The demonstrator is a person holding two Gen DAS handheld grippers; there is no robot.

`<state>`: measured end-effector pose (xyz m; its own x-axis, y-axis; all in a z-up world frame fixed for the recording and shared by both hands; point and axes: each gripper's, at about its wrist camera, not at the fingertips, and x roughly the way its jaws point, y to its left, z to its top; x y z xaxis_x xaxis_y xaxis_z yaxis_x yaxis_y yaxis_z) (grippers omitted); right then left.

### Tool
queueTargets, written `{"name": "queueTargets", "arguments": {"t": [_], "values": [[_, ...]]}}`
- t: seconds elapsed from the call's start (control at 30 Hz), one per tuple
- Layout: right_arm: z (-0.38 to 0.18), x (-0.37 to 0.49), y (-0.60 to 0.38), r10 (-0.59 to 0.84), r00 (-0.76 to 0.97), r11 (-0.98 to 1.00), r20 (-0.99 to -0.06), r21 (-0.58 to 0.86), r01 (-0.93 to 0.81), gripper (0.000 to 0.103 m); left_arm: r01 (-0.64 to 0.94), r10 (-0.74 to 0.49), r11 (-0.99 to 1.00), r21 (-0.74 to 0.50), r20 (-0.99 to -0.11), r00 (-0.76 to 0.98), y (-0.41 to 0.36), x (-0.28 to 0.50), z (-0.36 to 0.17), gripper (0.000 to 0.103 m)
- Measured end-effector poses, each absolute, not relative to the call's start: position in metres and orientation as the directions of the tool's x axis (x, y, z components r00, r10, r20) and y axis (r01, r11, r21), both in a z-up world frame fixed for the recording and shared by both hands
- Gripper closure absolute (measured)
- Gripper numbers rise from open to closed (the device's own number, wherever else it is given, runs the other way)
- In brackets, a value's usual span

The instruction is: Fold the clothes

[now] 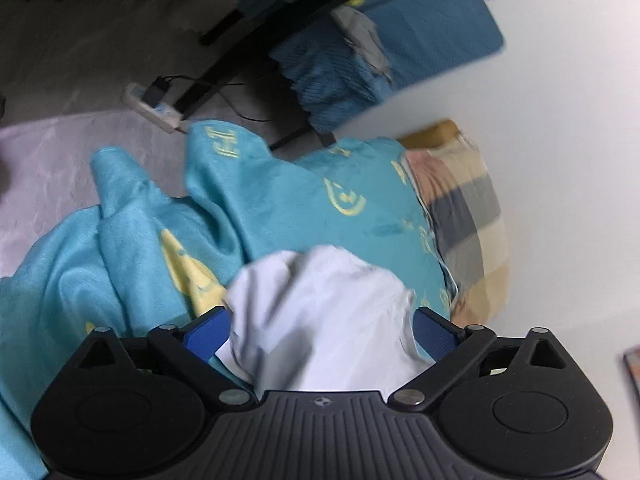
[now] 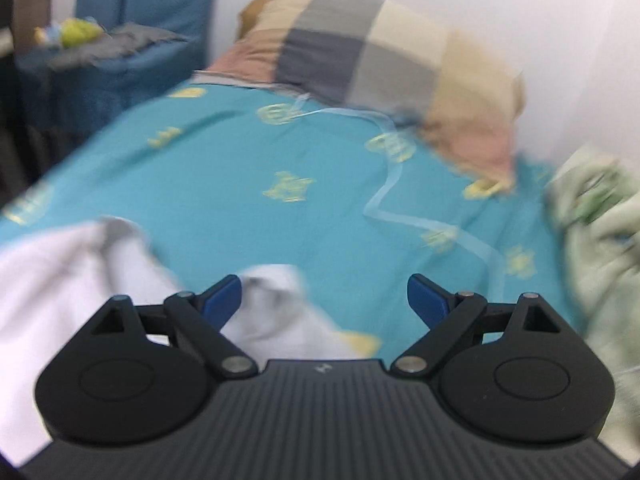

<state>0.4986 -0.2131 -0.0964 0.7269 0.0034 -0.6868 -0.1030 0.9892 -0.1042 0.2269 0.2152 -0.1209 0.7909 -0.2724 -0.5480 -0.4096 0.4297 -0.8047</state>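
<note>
White garment, bunched and crumpled, lies on the teal bedspread of a bed, near the foot end away from the checked pillow. In the left wrist view a rumpled mound of it rises right between the blue pads of the left tool, whose fingers stand wide apart, one on each side of the cloth and not pinching it. In the right wrist view the same white cloth spreads from the left edge in under the right tool; those fingers are also spread, with a lobe of cloth just beside the left pad and bare bedspread ahead.

It looks thin, light and limp, likely a shirt or similar. It should drape and sag with no stiffness of its own, so a single pinch would lift only a wad. It is not fragile, but smooth fabric may slide from a shallow bite. Which part is a hem, collar or sleeve cannot be told through the blur and crumpling. Best holds, to my eye, are two well-separated edge points, one per tool, so the cloth hangs flat. A pale green cloth lies at the right, apart from it.
</note>
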Motion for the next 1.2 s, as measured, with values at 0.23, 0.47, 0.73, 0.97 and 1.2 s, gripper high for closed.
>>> {"name": "queueTargets", "arguments": {"t": [0.23,0.47,0.73,0.97,1.2], "values": [[-0.068,0.456,-0.226,0.192,0.756,0.944,-0.626,0.33,0.033,0.012,-0.451,-0.326,0.303,-0.839,-0.536,0.779,0.23,0.229,-0.157,0.017],[-0.049,0.308,-0.221,0.275,0.769,0.902,-0.577,0.431,0.001,0.012,-0.473,-0.347,0.233,-0.85,-0.527,0.776,0.234,0.226,-0.173,0.033],[-0.078,0.155,-0.234,0.28,0.76,0.838,-0.586,0.535,0.104,0.012,-0.479,-0.355,0.229,-0.848,-0.531,0.77,0.233,0.222,-0.176,0.05],[-0.108,0.135,-0.243,0.253,0.772,0.829,-0.584,0.542,0.137,0.012,-0.44,-0.339,0.311,-0.842,-0.531,0.777,0.255,0.236,-0.158,0.055],[-0.113,0.141,-0.238,0.304,0.768,0.813,-0.564,0.573,0.099,0.012,-0.391,-0.347,0.469,-0.792,-0.573,0.743,0.243,0.252,-0.152,0.067]]}}
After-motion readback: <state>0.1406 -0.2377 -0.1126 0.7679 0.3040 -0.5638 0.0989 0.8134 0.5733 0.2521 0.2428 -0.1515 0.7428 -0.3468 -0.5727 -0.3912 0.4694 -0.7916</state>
